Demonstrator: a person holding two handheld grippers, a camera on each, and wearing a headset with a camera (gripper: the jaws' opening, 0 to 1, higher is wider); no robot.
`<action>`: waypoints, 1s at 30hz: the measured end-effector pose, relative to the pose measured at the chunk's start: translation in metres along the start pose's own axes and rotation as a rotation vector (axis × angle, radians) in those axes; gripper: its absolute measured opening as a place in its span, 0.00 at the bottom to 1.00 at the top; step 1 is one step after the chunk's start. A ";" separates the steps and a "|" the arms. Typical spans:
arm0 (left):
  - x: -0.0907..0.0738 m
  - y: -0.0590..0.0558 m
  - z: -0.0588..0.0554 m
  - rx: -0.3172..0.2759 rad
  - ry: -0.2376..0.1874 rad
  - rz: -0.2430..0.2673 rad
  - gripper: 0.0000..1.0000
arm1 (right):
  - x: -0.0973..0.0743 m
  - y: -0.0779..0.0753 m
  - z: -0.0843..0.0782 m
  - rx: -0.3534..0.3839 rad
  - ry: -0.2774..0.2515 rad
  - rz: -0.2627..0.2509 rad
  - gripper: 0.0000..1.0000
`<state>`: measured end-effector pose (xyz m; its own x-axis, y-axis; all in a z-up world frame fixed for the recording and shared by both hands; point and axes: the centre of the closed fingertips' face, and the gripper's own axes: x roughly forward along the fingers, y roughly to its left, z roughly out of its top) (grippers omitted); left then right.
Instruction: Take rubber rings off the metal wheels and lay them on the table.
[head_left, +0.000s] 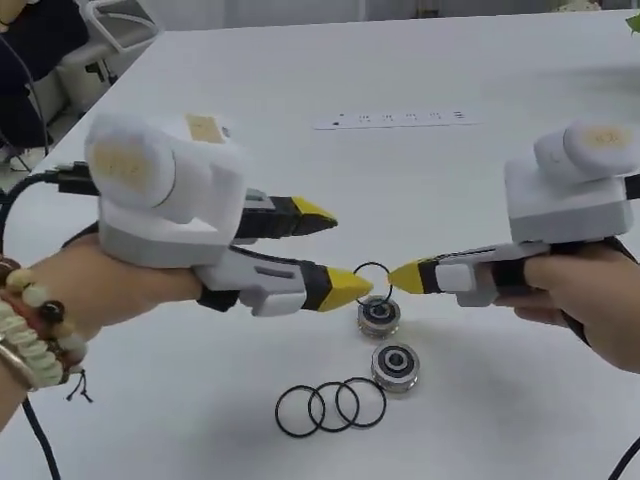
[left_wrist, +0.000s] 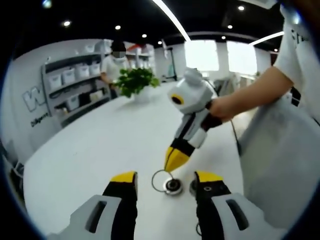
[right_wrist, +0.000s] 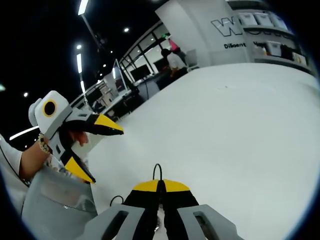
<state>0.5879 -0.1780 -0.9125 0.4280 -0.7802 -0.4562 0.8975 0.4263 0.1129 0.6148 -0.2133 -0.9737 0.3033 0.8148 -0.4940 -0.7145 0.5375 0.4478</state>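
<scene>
white table (head_left: 300, 80), potted plant (left_wrist: 135, 81) on it, shelves (left_wrist: 75, 87) behind.

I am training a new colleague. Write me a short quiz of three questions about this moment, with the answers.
1. True or false: the left gripper has its jaws shut.
2. How many rubber rings lie flat on the table? A two, B three, C five.
3. Fill in: the right gripper is shut on a ___ close to the metal wheels.

Key: 1 false, the jaws stand open. 2 B. 3 rubber ring.
</scene>
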 end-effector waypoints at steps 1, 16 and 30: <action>-0.002 0.000 0.000 0.003 0.003 0.001 0.48 | 0.000 0.002 0.002 0.002 -0.007 0.005 0.00; -0.082 0.001 -0.014 -0.038 -0.028 0.095 0.64 | 0.007 0.035 0.015 -0.018 -0.037 0.076 0.00; -0.120 -0.005 -0.060 -0.193 -0.035 0.223 0.68 | 0.026 0.088 -0.001 -0.060 0.031 0.213 0.00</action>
<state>0.5261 -0.0591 -0.9110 0.6190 -0.6713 -0.4076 0.7453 0.6658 0.0352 0.5592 -0.1449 -0.9481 0.1233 0.9010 -0.4160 -0.7971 0.3396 0.4993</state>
